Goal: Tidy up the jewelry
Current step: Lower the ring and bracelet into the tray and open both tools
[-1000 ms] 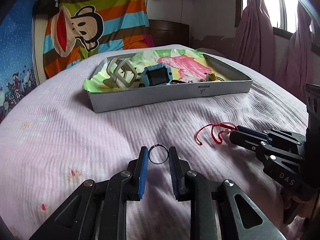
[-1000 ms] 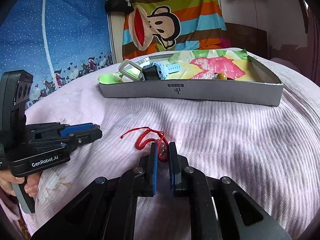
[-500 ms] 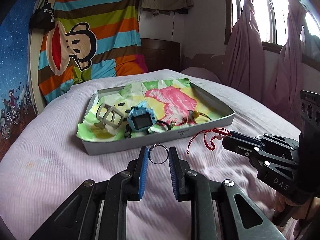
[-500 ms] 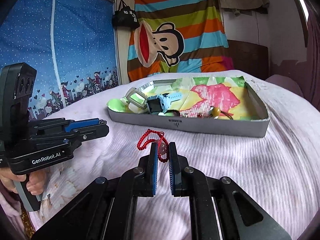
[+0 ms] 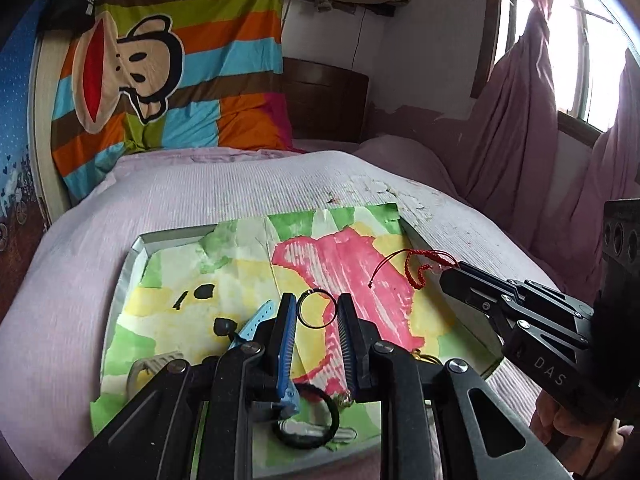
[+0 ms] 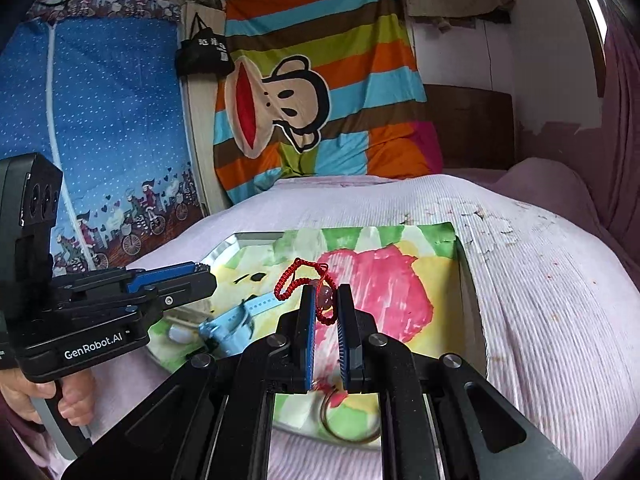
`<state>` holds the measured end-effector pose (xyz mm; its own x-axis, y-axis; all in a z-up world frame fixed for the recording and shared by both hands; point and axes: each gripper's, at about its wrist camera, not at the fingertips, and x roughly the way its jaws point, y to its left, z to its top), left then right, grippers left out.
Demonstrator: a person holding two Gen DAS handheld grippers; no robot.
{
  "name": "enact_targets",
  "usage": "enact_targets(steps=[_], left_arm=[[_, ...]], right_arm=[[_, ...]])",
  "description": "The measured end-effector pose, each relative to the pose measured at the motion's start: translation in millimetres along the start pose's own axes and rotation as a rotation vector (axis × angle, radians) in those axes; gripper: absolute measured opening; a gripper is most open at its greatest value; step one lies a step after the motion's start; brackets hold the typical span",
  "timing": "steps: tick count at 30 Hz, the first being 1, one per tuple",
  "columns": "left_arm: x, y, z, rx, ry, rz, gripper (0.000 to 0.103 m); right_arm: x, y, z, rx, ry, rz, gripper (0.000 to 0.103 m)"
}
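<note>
My left gripper (image 5: 318, 306) is shut on a thin dark ring (image 5: 317, 307) and holds it above the grey tray (image 5: 127, 264), which is lined with painted paper. My right gripper (image 6: 325, 300) is shut on the bead of a red cord bracelet (image 6: 298, 280); the cord loops hang from its tips over the tray (image 6: 474, 312). In the left wrist view the bracelet (image 5: 420, 268) dangles from the right gripper (image 5: 450, 276) at the right. In the right wrist view the left gripper (image 6: 204, 280) sits at the left.
In the tray lie a blue watch (image 6: 236, 316), a grey buckle piece (image 5: 150, 366), a black band (image 5: 316, 424) and a thin bangle (image 6: 348, 424). The tray rests on a pink bedspread (image 6: 540, 300). A striped cartoon blanket (image 5: 160, 72) hangs behind the bed.
Both grippers have risen and moved forward from the bedspread to above the tray, each still holding its item. The tray now lies directly beneath the fingertips.
</note>
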<state>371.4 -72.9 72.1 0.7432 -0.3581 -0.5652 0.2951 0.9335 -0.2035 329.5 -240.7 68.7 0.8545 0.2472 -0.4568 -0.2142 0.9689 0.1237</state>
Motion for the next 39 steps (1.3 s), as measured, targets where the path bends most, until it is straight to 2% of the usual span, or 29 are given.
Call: enact_targets(steps=[4,8,11,14,21,24,26,31,36,39], left_arm=[[40,3,5,-0.058,0.120,0.004,0.020],[69,-2,1,-0.035,0.237,0.038,0.020],[80,-3,-4,-0.021,0.289,0.057,0.020],[81,-4,-9,-0.025,0.308,0.048,0.020],[77,-1,-9,-0.060,0.289,0.029,0.020],[73,0,-10,-0.058,0.269,0.038,0.025],[68,2,-11,-0.077,0.245,0.033,0.034],[51,8,-11,-0.121,0.163,0.015,0.049],[26,10,-16,-0.128,0.058,0.035,0.063],[12,12,-18,-0.130,0.005,0.062,0.077]], right_arm=[[37,-16,3,0.049,0.076,-0.023,0.009],[67,-21,-6,0.081,0.170,-0.033,0.009],[83,-24,-16,0.083,0.228,-0.052,0.009],[91,-25,-25,0.090,0.266,-0.064,0.009],[98,-28,-32,0.101,0.300,-0.059,0.010],[98,-31,-35,0.109,0.300,-0.059,0.011],[97,-32,-36,0.114,0.295,-0.058,0.015],[88,-37,-37,0.129,0.258,-0.055,0.027],[67,-37,-35,0.133,0.173,-0.063,0.040],[53,-37,-33,0.142,0.119,-0.065,0.049]])
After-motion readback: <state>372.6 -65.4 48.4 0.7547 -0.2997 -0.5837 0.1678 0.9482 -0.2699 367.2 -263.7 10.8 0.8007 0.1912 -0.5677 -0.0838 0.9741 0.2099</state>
